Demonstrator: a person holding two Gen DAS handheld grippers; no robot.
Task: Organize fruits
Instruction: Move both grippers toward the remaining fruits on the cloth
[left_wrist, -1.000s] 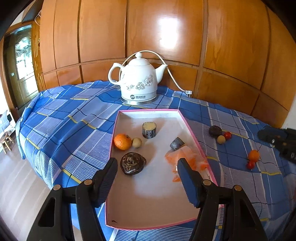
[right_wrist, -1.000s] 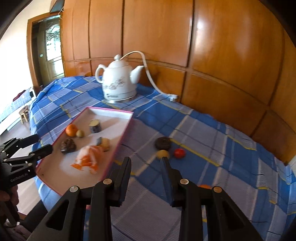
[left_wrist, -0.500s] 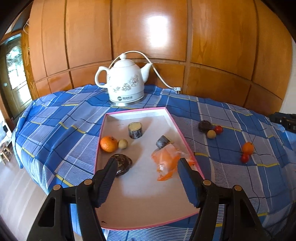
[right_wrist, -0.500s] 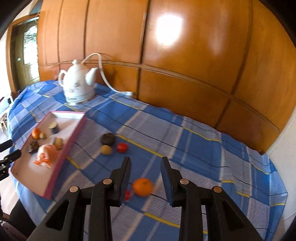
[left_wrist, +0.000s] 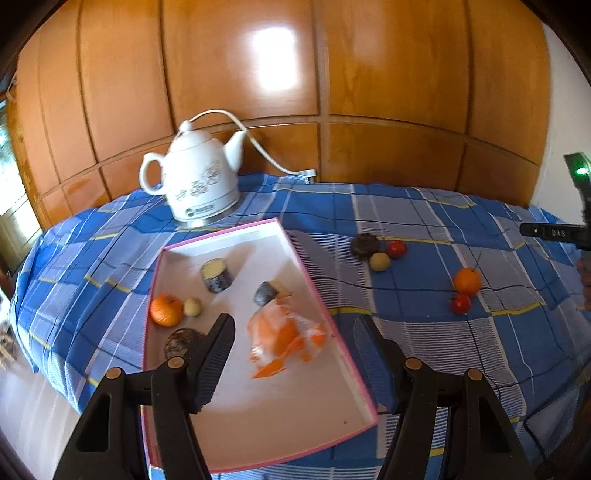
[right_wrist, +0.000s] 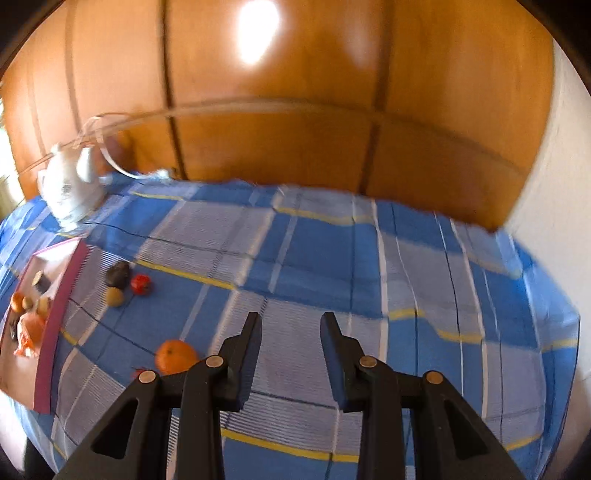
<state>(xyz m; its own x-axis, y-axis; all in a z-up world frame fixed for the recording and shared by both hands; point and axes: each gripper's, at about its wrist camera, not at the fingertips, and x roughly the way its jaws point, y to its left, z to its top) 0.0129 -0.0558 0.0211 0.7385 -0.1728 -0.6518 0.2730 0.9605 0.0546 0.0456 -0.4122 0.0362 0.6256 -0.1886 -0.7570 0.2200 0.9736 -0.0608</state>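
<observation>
A pink-rimmed white tray lies on the blue checked cloth. It holds an orange, a small pale fruit, a dark round fruit, two cut pieces and a bag of orange pieces. On the cloth to the right lie a dark fruit, a yellow fruit, a red fruit, an orange and another red fruit. My left gripper is open above the tray's near part. My right gripper is open above bare cloth, right of the loose orange.
A white kettle with its cord stands behind the tray against the wooden wall panels. A white wall bounds the right side. The cloth drops off at the left and near edges.
Both grippers have swung to the right. In the right wrist view the loose orange has shifted from between the fingers to the left of them. Both stay open and empty.
</observation>
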